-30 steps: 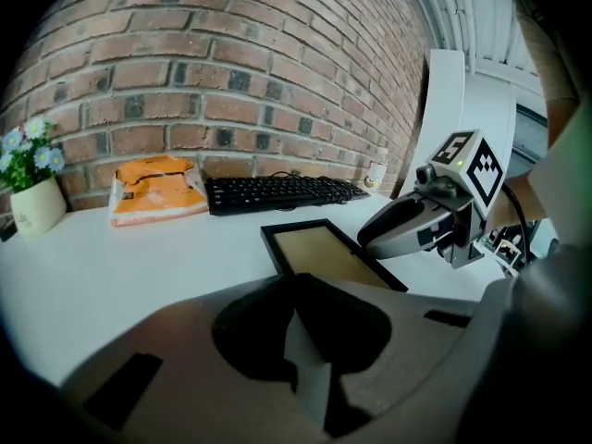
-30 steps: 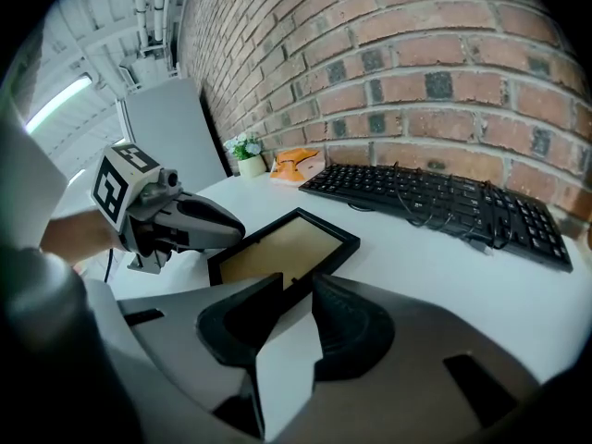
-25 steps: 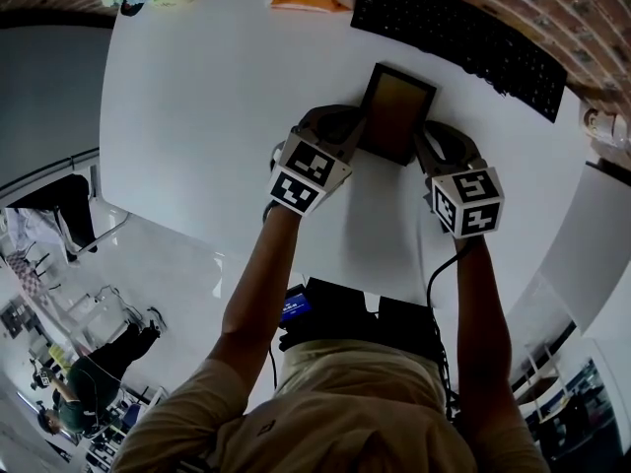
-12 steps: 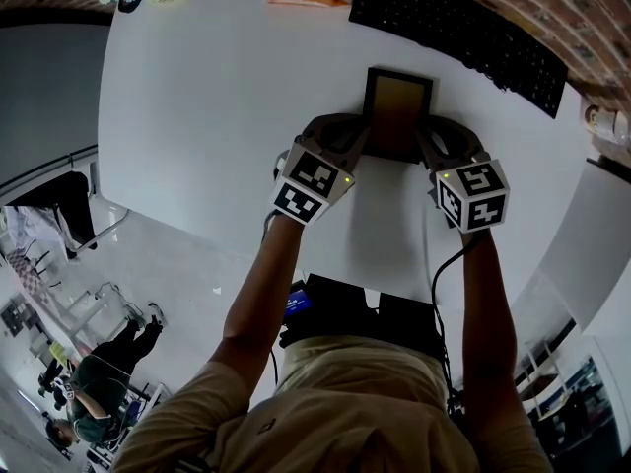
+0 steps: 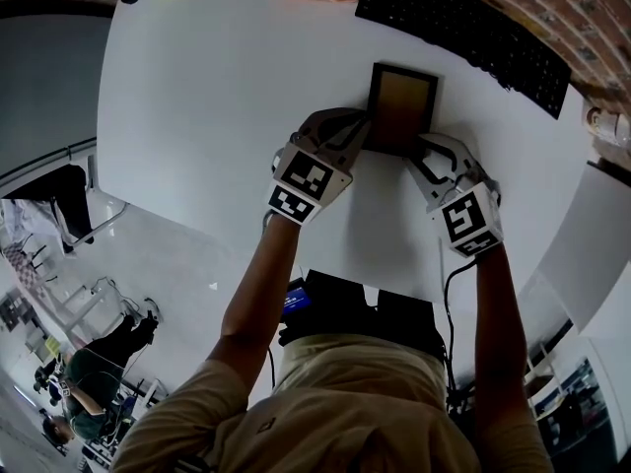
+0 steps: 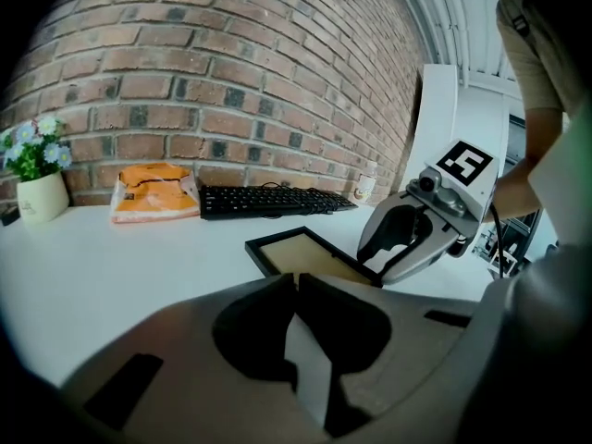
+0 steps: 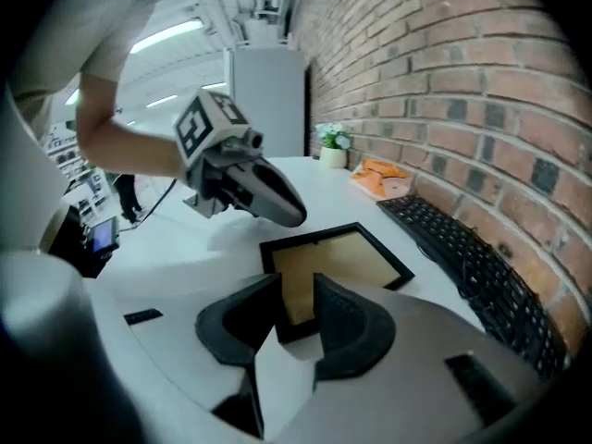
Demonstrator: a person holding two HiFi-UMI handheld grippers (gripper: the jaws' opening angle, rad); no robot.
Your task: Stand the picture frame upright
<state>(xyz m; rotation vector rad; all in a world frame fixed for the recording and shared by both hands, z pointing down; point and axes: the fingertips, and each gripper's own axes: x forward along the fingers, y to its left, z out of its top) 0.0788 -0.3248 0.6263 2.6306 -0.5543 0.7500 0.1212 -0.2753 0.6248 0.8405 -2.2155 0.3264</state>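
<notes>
The picture frame (image 5: 401, 106) lies flat on the white desk (image 5: 217, 97), upper centre, with its long axis pointing up toward the keyboard (image 5: 463, 28). It sits squarer than a second ago. The left tool (image 5: 357, 138), jaws together, is at its lower left corner. The right tool (image 5: 422, 158) has rolled since; its jaws have just been opening, and the frame's near corner is between them. Both tools hide the frame's lower edge.

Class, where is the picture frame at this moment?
In the head view the picture frame lies flat on the white table, right of centre, just on the person's side of the black keyboard.
</notes>
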